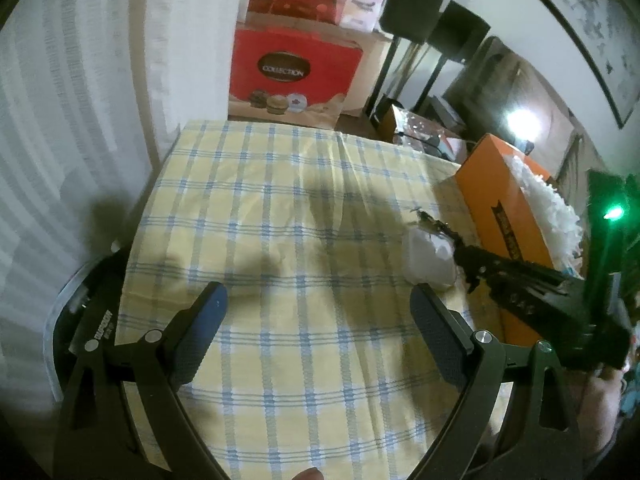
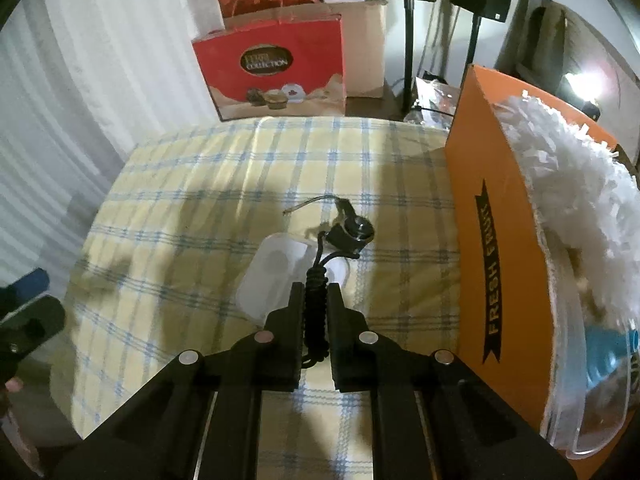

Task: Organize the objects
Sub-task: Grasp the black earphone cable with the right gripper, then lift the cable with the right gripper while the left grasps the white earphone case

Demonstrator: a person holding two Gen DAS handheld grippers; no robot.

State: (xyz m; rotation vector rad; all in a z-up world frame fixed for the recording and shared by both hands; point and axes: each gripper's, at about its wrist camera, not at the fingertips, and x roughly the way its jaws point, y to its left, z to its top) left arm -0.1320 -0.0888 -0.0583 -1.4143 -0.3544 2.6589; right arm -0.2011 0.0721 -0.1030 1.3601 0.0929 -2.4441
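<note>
My right gripper (image 2: 316, 290) is shut on a coiled black cord (image 2: 315, 316). The cord leads to a small black round device (image 2: 352, 234) that hangs just past the fingertips over the checked tablecloth (image 2: 200, 208). A translucent white plastic box (image 2: 276, 276) lies on the cloth right under the fingertips. In the left wrist view my left gripper (image 1: 318, 300) is open and empty above the cloth, and the right gripper (image 1: 436, 226) enters from the right beside the white box (image 1: 428, 258).
An orange "Fresh Fruit" box (image 2: 496, 240) with white shredded paper (image 2: 580, 184) stands at the table's right side. A red "Collection" bag (image 2: 276, 72) and other boxes stand behind the table. A curtain (image 1: 72, 120) hangs on the left.
</note>
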